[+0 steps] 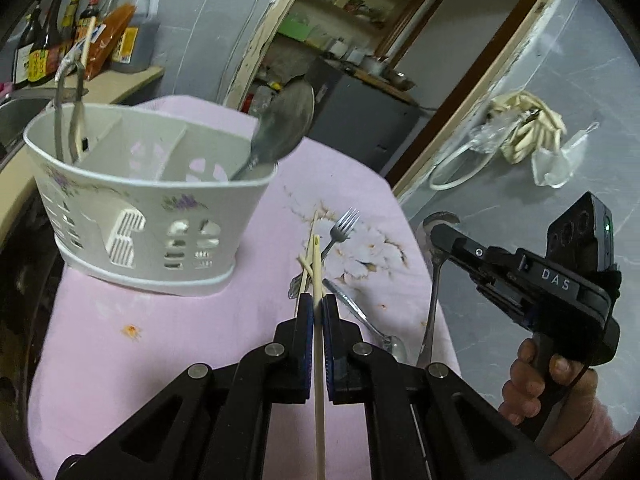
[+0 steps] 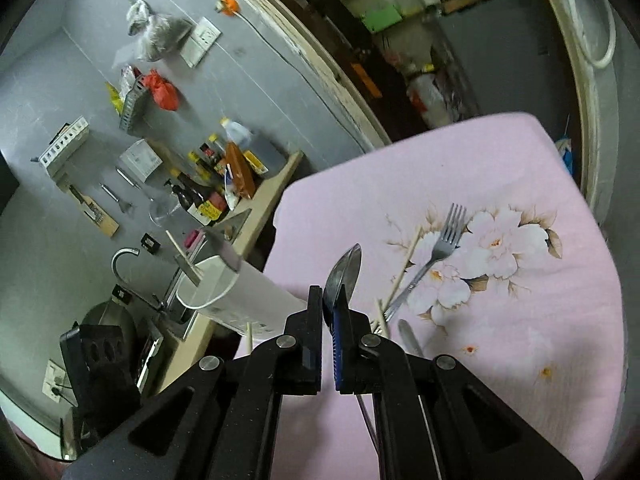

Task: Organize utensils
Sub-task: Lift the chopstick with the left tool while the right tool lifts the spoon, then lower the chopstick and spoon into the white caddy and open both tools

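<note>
Okay, my left gripper (image 1: 317,304) is clamped on a pale wooden chopstick (image 1: 316,268), my right gripper (image 2: 329,300) on a steel spoon (image 2: 343,270), both lifted for the white plastic caddy (image 1: 140,200) ahead-left. Steel fork (image 1: 340,232) lies ahead on the pink cloth (image 1: 160,340).

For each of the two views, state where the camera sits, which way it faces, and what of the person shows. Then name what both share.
Left wrist: on the left tool, looking down over the pink tablecloth at the white caddy; chopstick gripped; a hand holding the right tool shows.
Right wrist: on the right tool, facing the cloth and counter; spoon gripped.
Shared: fork, caddy, cloth.
</note>
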Available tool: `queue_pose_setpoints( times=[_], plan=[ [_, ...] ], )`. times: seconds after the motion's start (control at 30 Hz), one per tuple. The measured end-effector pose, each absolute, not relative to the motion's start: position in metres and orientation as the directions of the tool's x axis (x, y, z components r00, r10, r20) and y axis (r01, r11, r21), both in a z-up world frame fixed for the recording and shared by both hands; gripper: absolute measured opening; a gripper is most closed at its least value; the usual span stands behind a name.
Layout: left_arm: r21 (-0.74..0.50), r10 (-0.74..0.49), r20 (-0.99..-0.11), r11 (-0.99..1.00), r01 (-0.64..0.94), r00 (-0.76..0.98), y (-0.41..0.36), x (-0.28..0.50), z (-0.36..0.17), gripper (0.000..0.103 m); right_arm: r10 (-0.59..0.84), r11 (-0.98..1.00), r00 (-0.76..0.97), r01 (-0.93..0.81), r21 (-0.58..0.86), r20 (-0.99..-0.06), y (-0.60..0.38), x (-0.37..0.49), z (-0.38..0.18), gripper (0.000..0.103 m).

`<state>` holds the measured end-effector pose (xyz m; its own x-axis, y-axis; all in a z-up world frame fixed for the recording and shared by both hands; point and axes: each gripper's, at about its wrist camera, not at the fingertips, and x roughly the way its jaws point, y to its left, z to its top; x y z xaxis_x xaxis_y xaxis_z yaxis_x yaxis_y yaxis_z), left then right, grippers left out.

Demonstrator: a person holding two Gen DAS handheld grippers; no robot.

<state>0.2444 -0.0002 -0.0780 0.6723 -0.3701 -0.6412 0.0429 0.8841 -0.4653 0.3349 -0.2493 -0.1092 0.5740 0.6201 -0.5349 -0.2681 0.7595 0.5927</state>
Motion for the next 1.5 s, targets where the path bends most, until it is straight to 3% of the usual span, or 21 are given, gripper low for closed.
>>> queue_pose_setpoints(
  times=[0.2,0.53,0.63,1.07,1.3,1.5],
  plan=[
    [-0.476,-0.367,-0.571,0.877,0.068,0.734,0.031,0.232,-0.045,0.005,0.629,0.736,0.642,-0.310,0.602,-0.439,-0.227,0.312,-0.075,0.004],
    [-0.414,-0.230,-0.387,0.909,0.055,0.893,0.122,0.250,0.030,0.005,0.670,0.654,0.731,-0.495,0.571,-0.133,-0.161,0.315,0.007,0.004],
    [-0.410,-0.182,-0.331,0.912,0.033,0.926,0.148,0.265,0.038,0.005,0.655,0.664,0.751,-0.521,0.537,-0.082,-0.136,0.323,0.016,0.004],
    [-0.327,-0.094,-0.195,0.945,0.025,0.976,0.176,0.309,0.024,0.005,0.568,0.749,0.810,-0.434,0.501,-0.147,-0.081,0.356,-0.029,0.004],
    [-0.285,-0.088,-0.157,0.958,0.040,0.984,0.160,0.295,-0.004,0.005,0.554,0.771,0.813,-0.418,0.481,-0.181,-0.072,0.357,-0.054,0.004],
    [-0.245,-0.085,-0.177,0.969,0.040,0.980,0.150,0.286,-0.021,0.005,0.573,0.772,0.795,-0.442,0.456,-0.200,-0.066,0.356,-0.065,0.004]
  ],
)
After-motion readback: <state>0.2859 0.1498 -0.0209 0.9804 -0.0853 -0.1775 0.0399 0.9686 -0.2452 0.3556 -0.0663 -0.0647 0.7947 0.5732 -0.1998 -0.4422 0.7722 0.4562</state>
